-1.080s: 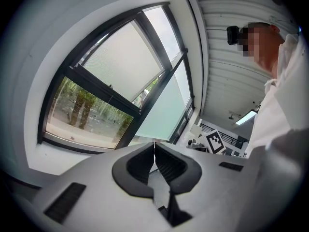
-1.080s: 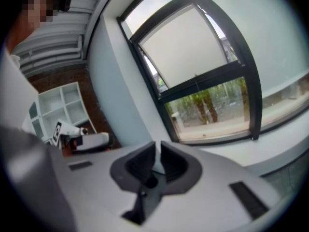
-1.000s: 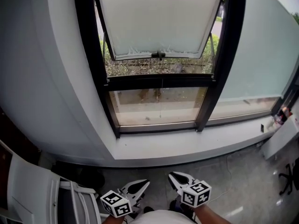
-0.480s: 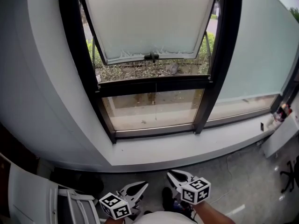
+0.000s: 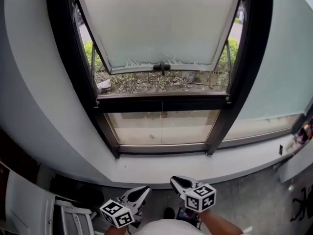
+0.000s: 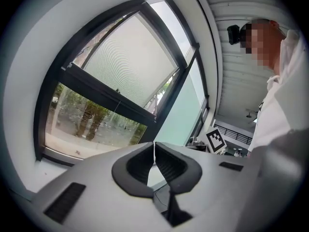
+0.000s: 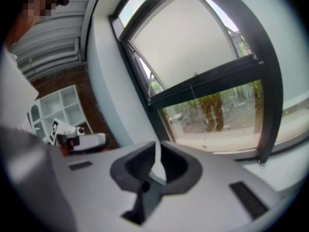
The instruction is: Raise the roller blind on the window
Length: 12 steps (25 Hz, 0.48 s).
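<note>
The pale roller blind [image 5: 159, 23] covers the upper part of the black-framed window [image 5: 73, 82]. Its bottom edge carries a small dark pull [image 5: 161, 67] above the transom. Below it, the clear lower pane [image 5: 161, 127] shows the ground outside. My left gripper [image 5: 142, 191] and right gripper [image 5: 175, 181] are held low, side by side, just short of the white sill [image 5: 205, 161], far below the blind. Both are shut with nothing between the jaws. The blind [image 6: 130, 64] and the shut left gripper [image 6: 154, 147] appear in the left gripper view. The blind [image 7: 186, 37] and the shut right gripper [image 7: 158, 148] appear in the right gripper view.
A white chair [image 5: 29, 204] stands at the lower left beside the curved white wall [image 5: 29, 97]. A frosted glass panel [image 5: 288, 58] fills the right. Small objects [image 5: 305, 129] sit at the sill's right end. White shelving [image 7: 58, 103] lies behind to the left.
The window has drawn closer and now fills more of the head view. Both grippers have come forward to the sill's edge, still shut. The chair has slid toward the left corner.
</note>
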{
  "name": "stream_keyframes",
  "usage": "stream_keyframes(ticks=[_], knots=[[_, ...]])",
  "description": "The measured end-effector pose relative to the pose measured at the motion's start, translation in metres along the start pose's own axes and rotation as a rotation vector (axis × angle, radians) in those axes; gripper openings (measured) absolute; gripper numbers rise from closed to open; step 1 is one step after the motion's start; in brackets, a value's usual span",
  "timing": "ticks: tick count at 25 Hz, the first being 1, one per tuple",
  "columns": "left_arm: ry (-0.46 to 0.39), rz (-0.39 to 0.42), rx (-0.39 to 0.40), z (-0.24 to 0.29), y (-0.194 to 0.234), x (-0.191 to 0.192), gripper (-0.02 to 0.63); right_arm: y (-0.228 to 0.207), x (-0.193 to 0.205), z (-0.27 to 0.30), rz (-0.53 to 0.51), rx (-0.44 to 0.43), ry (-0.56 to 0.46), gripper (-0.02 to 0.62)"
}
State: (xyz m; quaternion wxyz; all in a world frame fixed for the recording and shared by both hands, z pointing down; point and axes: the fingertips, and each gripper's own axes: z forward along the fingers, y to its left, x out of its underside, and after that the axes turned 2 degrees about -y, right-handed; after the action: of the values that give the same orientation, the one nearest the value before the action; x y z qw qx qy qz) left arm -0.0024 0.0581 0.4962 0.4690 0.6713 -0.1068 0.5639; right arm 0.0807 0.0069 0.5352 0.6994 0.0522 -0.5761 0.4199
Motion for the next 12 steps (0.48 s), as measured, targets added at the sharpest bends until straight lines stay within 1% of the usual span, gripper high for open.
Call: stream_keyframes(ticks=[5,7,10,12], knots=[[-0.001,0.009,-0.018,0.045,0.006,-0.005,0.028,-0.041,-0.023,0.011,-0.009,-0.016,-0.001,0.026],[0.01,0.013,-0.023,0.053,0.008,-0.004,0.029,-0.05,-0.028,0.015,-0.014,-0.006,-0.004,0.026],[0.018,0.025,-0.029,0.063,0.016,-0.008,0.029,-0.061,-0.032,0.021,-0.053,0.021,-0.001,0.028],[0.017,0.028,-0.029,0.069,0.023,-0.012,0.029,-0.068,-0.034,0.026,-0.055,0.032,0.0,0.028]])
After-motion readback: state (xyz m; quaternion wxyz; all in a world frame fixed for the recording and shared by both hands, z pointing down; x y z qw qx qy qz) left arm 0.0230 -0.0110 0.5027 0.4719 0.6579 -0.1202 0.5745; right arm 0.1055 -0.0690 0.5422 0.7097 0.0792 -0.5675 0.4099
